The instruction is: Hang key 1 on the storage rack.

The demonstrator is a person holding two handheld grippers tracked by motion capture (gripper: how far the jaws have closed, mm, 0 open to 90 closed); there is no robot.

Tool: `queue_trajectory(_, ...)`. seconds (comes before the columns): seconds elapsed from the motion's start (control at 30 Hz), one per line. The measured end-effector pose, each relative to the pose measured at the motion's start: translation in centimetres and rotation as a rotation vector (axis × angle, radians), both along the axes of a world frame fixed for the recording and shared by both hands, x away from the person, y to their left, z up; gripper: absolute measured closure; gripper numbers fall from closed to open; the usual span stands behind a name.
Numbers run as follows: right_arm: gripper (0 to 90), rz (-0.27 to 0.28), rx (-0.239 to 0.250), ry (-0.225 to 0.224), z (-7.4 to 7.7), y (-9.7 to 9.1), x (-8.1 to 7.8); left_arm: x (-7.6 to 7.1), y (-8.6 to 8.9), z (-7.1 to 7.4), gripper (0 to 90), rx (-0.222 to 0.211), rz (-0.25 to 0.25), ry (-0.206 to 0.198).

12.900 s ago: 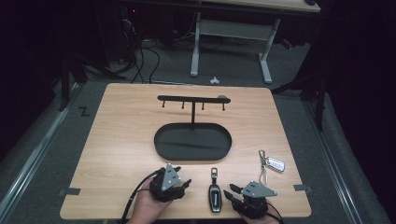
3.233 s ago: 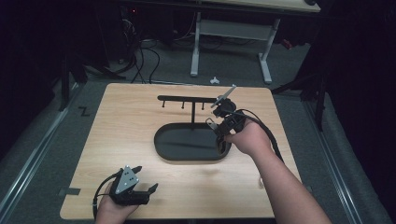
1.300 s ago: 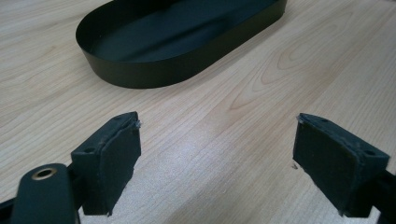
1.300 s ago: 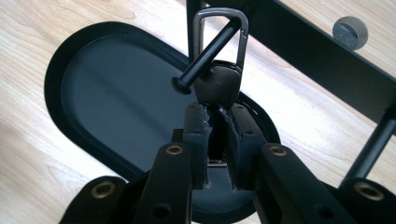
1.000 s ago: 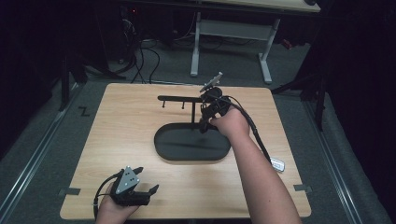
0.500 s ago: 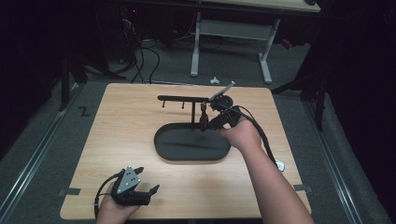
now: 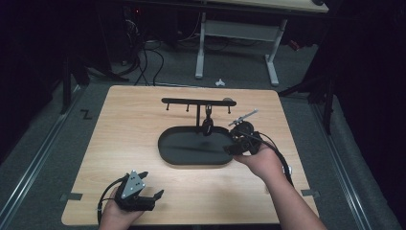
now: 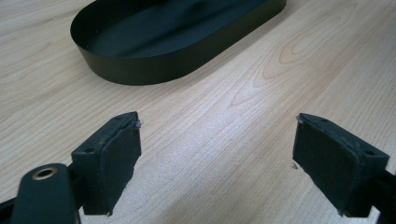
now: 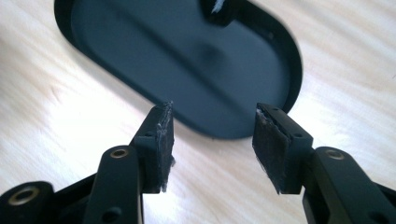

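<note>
- The fob [image 7: 208, 125] hangs from a hook on the rack [image 7: 191, 101], just above centre in the high view; its lower end dangles over the far rim of the tray [image 7: 186, 146]
- The right gripper [image 7: 234, 141] sits just right of centre in that frame, at the tray's right end, low over the rim
- From this gripper the fob lies up and to the left in the frame, near but apart, with a stretch of tray between them
- The fob's long axis looks close to vertical, in line with the rack's post beside it, so I judge any regrip would need the jaws to close across its narrow sides
- In the right gripper view the jaws of the right gripper [image 9: 212, 140] stand apart with nothing between them; the tray [image 9: 163, 60] spreads beyond them, and a dark tip at the top edge, likely the fob [image 9: 223, 11], is cut off by the frame
- The left gripper [image 7: 152, 197] rests at the lower left of the table [image 7: 124, 124], well apart from the rack and fob, so the right hand is much the nearer one
- In the left gripper view the left gripper [image 8: 215, 154] has its jaws spread wide and empty over bare wood, with the near end of the tray [image 8: 177, 42] in the upper part of the frame
- The fob appears already hung; whether it sits securely on the hook is too small to tell
</note>
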State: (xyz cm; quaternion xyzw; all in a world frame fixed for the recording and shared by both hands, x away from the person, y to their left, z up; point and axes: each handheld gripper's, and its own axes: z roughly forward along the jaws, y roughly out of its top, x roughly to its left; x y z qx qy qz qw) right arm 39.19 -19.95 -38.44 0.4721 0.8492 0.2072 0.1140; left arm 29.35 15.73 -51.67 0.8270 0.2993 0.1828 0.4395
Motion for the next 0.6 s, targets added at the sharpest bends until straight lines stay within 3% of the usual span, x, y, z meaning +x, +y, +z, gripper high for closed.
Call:
queue_trajectory(0.17, 46.8, -0.004, 0.013, 0.011, -2.0, -1.2, -1.3, 0.0, 0.0, 0.0, 15.9, 0.002, 0.000, 0.001)
queue_trajectory(0.6, 45.6, -0.044, 0.025, -0.048, -5.5, -4.7, -3.8, 0.0, -0.1, -0.2, 15.9, 0.004, 0.003, 0.006)
